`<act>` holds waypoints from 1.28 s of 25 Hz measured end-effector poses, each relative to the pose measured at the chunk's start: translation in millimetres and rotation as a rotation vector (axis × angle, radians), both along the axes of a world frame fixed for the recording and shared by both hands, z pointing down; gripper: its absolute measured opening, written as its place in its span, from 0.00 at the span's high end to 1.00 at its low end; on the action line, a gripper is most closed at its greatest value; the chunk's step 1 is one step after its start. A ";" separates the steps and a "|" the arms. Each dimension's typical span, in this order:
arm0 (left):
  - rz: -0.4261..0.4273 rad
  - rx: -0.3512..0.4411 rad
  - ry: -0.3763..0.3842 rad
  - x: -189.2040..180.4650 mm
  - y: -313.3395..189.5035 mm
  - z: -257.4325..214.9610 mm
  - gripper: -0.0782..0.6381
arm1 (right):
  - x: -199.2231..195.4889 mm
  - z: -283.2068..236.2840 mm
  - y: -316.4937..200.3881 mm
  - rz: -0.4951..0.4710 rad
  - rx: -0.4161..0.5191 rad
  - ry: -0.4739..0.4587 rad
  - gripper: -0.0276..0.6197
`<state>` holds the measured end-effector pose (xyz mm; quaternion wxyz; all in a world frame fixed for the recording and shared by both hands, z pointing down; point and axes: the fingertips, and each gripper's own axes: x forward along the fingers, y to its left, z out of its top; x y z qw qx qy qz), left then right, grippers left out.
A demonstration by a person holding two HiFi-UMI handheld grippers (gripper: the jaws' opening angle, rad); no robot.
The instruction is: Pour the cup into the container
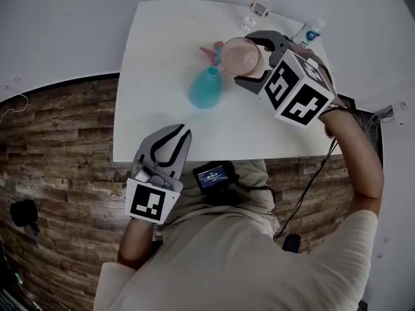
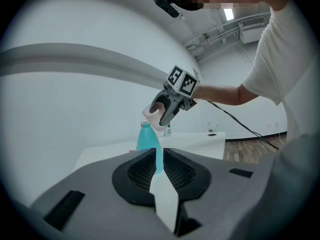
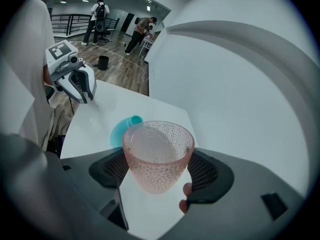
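**Cup held tipped above the teal bottle**

Cup (image 1: pixel 240 57), pink and dimpled, hangs over the far part of the white table (image 1: pixel 162 44) in the head view. The right tongs (image 1: pixel 249 61) clamp it by its sides. Its long axis is slanted and its mouth is turned left toward the teal bottle (image 1: pixel 206 88) just beside it. A small pink piece (image 1: pixel 211 52) lies near the bottle, and two clear bottles (image 1: pixel 259 6) stand at the far edge. The left tongs (image 1: pixel 182 135) hover over the near edge, well apart from the cup.

In the left gripper view those jaws are drawn almost together, with only a slit between them and nothing in it. Beyond them the bottle stands upright. The tilted cup sits right above its top, and I cannot tell whether they touch.

In the right gripper view both pads press the cup's walls. Its mouth faces away from the camera, and the bottle's neck shows just past the rim. I can make out nothing inside the see-through cup, and I cannot tell what the bottle holds.
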<state>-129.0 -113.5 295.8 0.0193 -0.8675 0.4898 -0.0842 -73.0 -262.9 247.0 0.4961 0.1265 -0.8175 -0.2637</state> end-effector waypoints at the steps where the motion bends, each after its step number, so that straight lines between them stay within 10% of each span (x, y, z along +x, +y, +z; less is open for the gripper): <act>1: 0.000 -0.002 0.001 0.5 0.4 0.2 0.84 | 0.1 -0.2 -0.3 -0.001 0.009 0.008 0.38; 32: -0.014 -0.008 0.003 -3.6 4.9 3.5 0.84 | -7.5 2.2 -1.1 -0.032 0.070 0.177 0.38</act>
